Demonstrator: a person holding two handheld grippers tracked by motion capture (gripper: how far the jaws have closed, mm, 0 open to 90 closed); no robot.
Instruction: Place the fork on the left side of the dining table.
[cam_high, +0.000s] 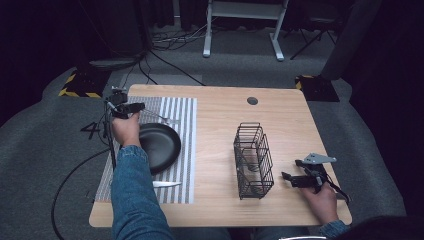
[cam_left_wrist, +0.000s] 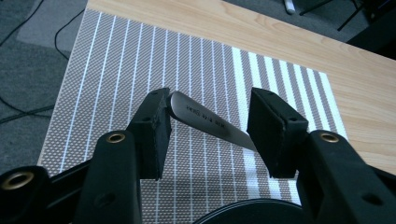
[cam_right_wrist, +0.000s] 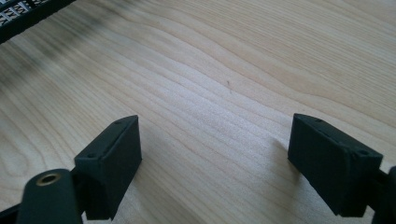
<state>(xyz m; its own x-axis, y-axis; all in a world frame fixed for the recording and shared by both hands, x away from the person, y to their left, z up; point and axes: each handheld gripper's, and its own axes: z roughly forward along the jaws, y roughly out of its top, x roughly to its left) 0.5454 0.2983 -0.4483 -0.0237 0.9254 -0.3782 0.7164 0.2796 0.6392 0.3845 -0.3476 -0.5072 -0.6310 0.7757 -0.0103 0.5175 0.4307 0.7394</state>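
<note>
A big wooden table (cam_high: 225, 150) fills the middle of the room. On its left half lies a striped mat (cam_high: 175, 130), and a round black plate (cam_high: 162, 145) sits on the mat. A black wire basket (cam_high: 253, 160) stands on the bare wood at about 3 o'clock from the plate, well apart from it. A knife (cam_high: 166, 184) lies on the mat at 6 o'clock from the plate, just beside its rim. At about 12 o'clock from the plate lies a fork (cam_high: 162, 118). The left gripper (cam_left_wrist: 208, 128) is right at the fork's handle (cam_left_wrist: 210, 122). Its jaws are spread wide, with the handle lying flat on the mat between them. The handle's round end is just beside the left pad, but the jaws are not pinching it. The right gripper (cam_right_wrist: 229, 158) is over bare wood at about 3 o'clock from the basket, and its jaws are wide apart with nothing in them.
</note>
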